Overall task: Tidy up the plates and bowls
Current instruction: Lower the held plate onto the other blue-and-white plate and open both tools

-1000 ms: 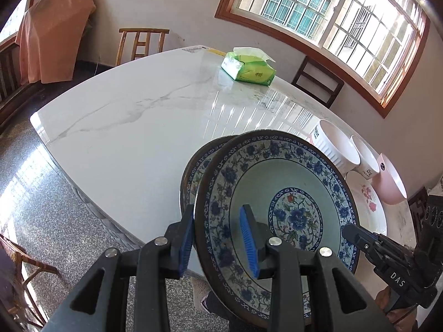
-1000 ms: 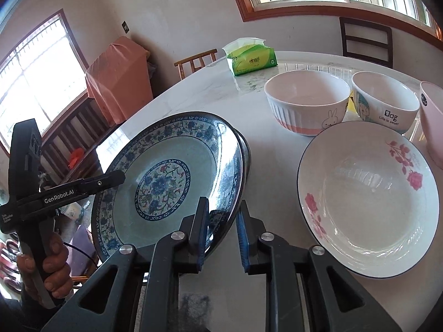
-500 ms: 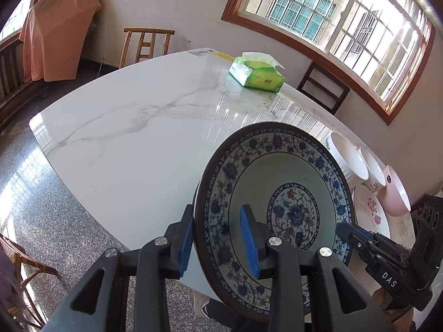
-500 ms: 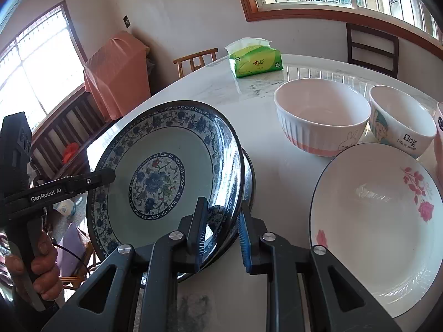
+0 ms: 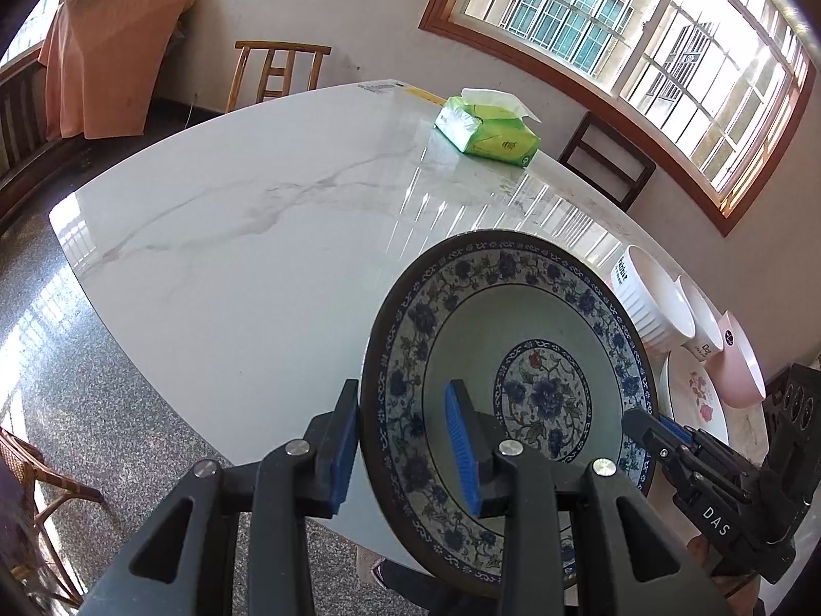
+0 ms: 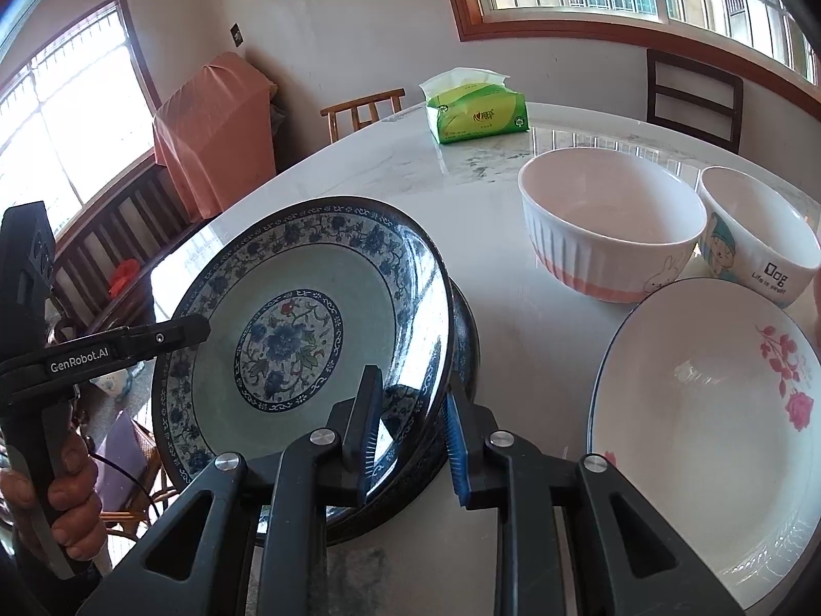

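My left tongs [image 5: 403,446] pinch the near-left rim of the blue-and-white plate [image 5: 513,374], one pad under the rim and one inside the well; my right tongs [image 6: 410,428] grip the opposite rim of the same plate, jaws only a narrow gap apart. I'm lowering this plate onto a second blue-and-white plate [image 6: 464,339] lying on the marble table [image 6: 513,318] at its near edge, and only a sliver of that rim shows on the right. The held plate is tilted, its face turned up and towards the right tongs, left rim higher. Being round, it has no real long axis. To do this well, I should level it, centre it over the lower rim, and ease both grips off together so it doesn't clack or slide. Beyond, the rose-patterned plate [image 6: 718,410], ribbed bowl [image 6: 610,236] and cartoon bowl [image 6: 759,241] wait; furthest, the green tissue pack [image 6: 477,113]
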`<state>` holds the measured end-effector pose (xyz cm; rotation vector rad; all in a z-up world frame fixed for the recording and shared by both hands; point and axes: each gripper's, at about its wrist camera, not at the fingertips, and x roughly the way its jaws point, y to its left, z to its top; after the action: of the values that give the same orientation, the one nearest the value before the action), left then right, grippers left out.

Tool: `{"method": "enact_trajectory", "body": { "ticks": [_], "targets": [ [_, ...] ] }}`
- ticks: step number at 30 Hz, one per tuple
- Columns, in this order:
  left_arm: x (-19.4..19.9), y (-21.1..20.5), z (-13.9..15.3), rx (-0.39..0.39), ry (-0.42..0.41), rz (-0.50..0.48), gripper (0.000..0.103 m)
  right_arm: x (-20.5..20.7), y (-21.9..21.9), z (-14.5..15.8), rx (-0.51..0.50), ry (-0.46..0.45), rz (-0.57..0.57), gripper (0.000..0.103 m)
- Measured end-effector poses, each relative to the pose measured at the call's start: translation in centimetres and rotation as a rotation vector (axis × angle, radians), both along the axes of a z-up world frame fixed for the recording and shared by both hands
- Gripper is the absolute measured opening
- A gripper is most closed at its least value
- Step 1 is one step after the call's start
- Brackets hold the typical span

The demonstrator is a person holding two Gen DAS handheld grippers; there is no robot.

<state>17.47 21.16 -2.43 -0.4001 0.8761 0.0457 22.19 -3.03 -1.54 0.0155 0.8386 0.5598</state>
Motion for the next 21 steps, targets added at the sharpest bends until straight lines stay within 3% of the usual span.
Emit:
{"method": "enact_trajectory", "body": {
  "ticks": [17, 21],
  "targets": [
    [0.0, 0.3, -1.2, -0.024, 0.010, -0.017, 0.032, -0.7, 1.2, -0.1, -0.080, -0.109, 0.003, 0.032],
    [0.0, 0.0, -1.3, -0.016, 0.004, -0.024, 0.032, -1.0, 1.5, -0.1, -0.092, -0.130, 0.011, 0.043]
  ]
}}
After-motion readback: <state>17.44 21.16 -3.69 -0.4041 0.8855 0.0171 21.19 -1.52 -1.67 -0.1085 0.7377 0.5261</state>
